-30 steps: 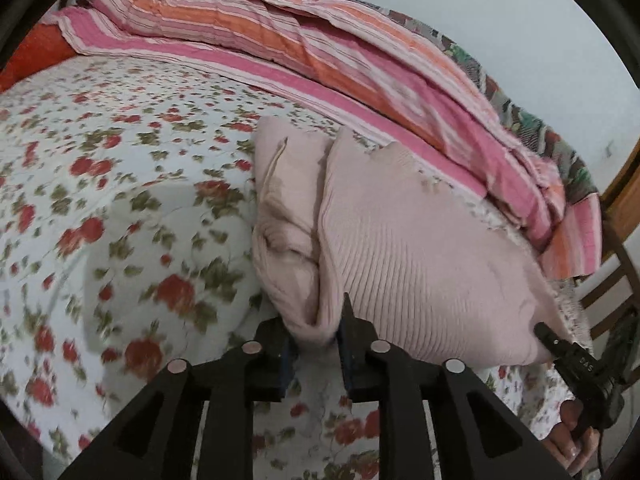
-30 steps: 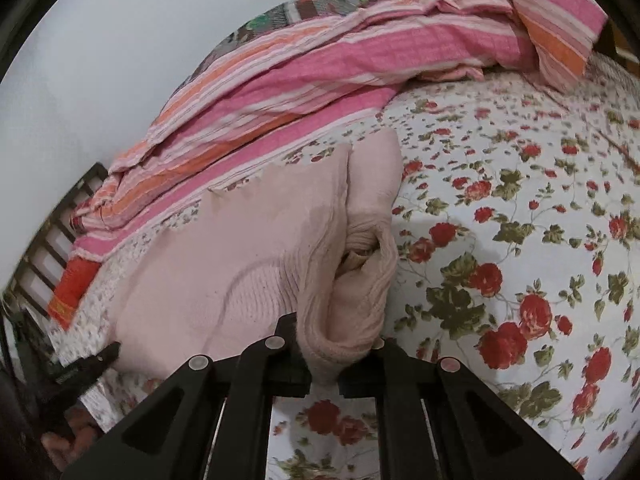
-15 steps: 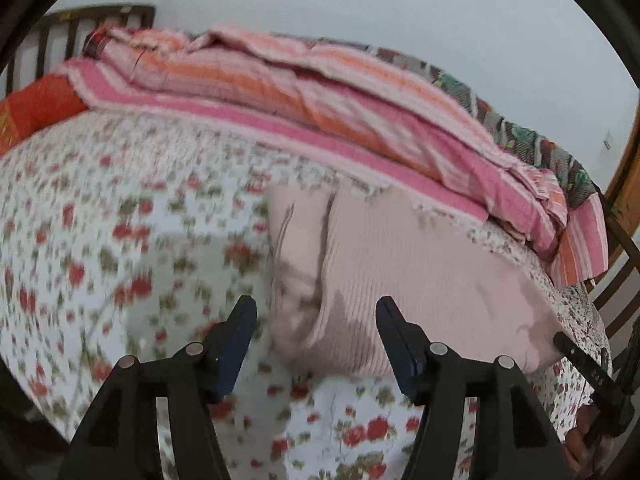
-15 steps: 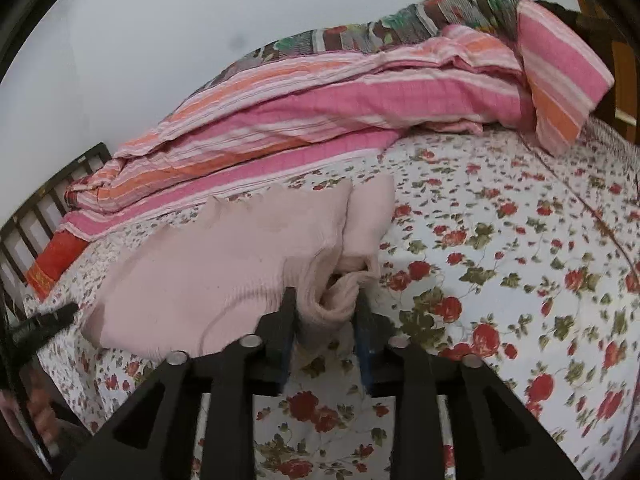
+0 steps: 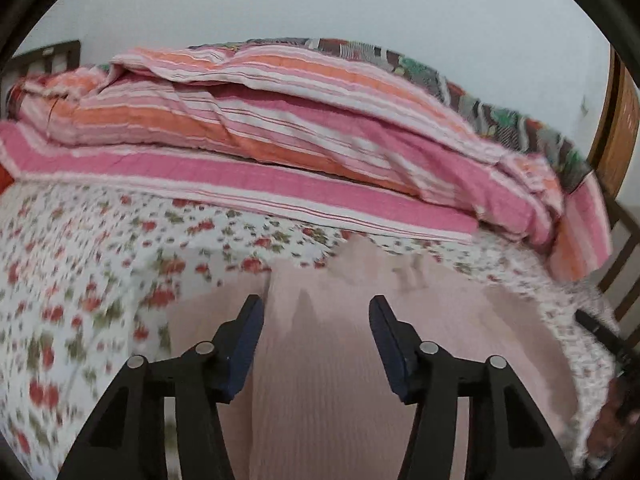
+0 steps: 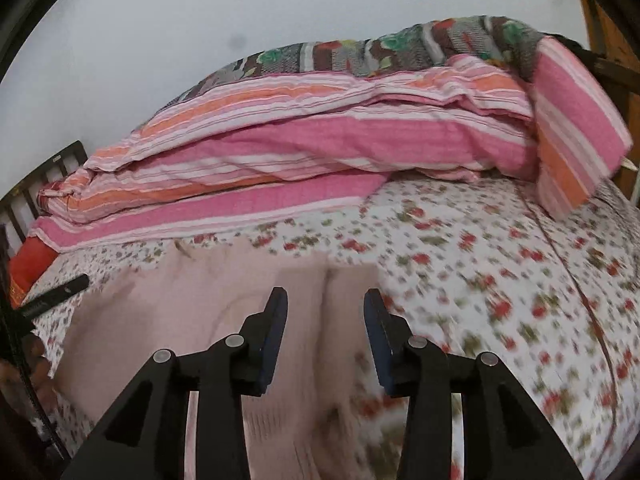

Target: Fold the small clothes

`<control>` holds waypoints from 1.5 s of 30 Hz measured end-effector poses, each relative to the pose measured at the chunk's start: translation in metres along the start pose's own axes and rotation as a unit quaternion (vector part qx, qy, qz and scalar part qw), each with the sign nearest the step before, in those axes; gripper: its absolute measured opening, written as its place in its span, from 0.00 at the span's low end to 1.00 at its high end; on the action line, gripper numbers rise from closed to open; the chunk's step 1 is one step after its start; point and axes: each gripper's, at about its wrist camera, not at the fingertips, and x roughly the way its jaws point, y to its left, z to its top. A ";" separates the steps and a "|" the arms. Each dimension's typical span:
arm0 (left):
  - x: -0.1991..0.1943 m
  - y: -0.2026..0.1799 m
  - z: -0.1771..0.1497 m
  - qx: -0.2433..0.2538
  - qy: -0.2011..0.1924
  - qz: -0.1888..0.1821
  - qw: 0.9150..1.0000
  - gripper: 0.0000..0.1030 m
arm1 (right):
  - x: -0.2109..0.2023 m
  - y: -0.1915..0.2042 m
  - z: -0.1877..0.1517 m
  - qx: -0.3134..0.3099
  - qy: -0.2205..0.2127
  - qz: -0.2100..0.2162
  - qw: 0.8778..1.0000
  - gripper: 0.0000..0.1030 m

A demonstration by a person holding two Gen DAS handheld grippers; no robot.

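A folded pale pink knit garment (image 5: pixel 328 380) lies flat on the floral bedsheet (image 5: pixel 80 280). My left gripper (image 5: pixel 316 304) hovers above it. Its jaws stand apart and are closing a little, and the pads press on nothing. In the right wrist view the same garment (image 6: pixel 208 304) shows with its folded edge under my right gripper (image 6: pixel 326 296). Those jaws are opening and the pads are clear of the cloth. One finger of the left gripper (image 6: pixel 60 290) shows at the left edge there.
A rolled pink and orange striped blanket (image 5: pixel 300 148) runs along the wall side of the bed, with a patterned quilt (image 6: pixel 400 52) behind it. A dark slatted bed frame (image 6: pixel 24 196) and an orange cushion (image 6: pixel 28 260) are at one end. A person's hand (image 6: pixel 36 364) shows low left.
Both grippers let go of the pink garment's folded edge, opened and lifted back from it. The garment now lies flat, and both views are blurred with motion.
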 end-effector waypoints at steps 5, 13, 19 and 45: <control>0.037 0.012 -0.008 -0.015 0.036 0.002 0.999 0.30 | 0.043 0.002 -0.003 -0.010 0.027 0.008 1.000 0.39; 0.037 0.027 -0.020 -0.035 0.012 -0.027 0.999 0.06 | 0.069 -0.017 -0.020 0.035 0.052 0.021 0.998 0.39; 0.026 0.029 -0.021 -0.046 -0.015 -0.015 0.999 0.06 | 0.067 -0.008 -0.027 0.008 0.036 0.008 0.999 0.39; 0.039 0.007 -0.027 0.019 0.028 0.003 0.999 0.28 | 0.064 -0.004 -0.032 0.000 0.024 0.001 1.000 0.42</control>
